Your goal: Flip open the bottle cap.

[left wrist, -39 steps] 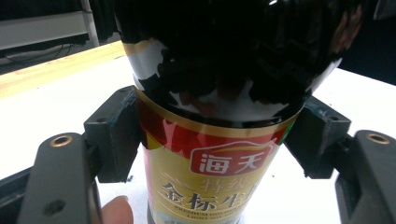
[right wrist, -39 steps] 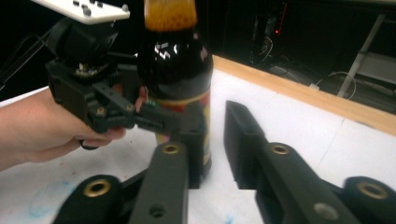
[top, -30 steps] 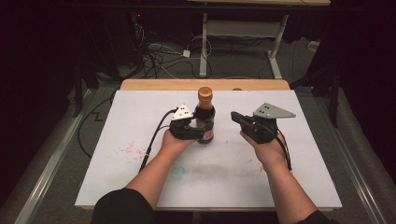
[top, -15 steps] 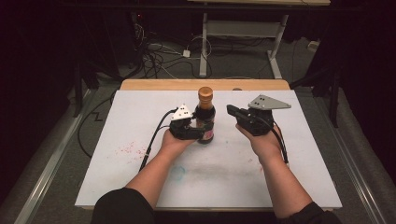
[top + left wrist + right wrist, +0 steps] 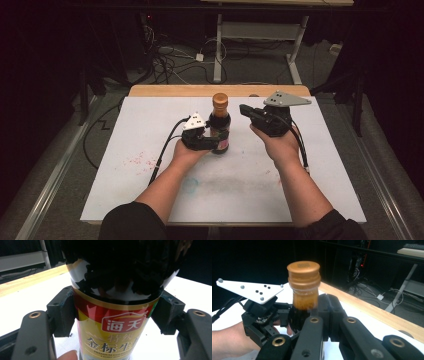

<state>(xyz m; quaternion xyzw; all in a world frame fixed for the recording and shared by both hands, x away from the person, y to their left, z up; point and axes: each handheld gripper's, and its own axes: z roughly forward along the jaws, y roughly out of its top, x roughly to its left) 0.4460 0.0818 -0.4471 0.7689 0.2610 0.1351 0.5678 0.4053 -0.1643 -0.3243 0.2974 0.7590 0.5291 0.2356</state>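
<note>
My left gripper (image 5: pixel 212 144) is clamped on the bottle (image 5: pixel 219 131), one pad pressed against each side of its labelled lower body; in the left gripper view the label (image 5: pixel 117 332) sits square between my pads. The bottle stands upright on the white table (image 5: pixel 150 125), near the middle and toward the far edge, orange cap (image 5: pixel 304 271) on. My right gripper (image 5: pixel 248 111) hangs just right of the bottle's neck, raised off the table, jaws pressed together on nothing, tips aimed at the cap
</note>
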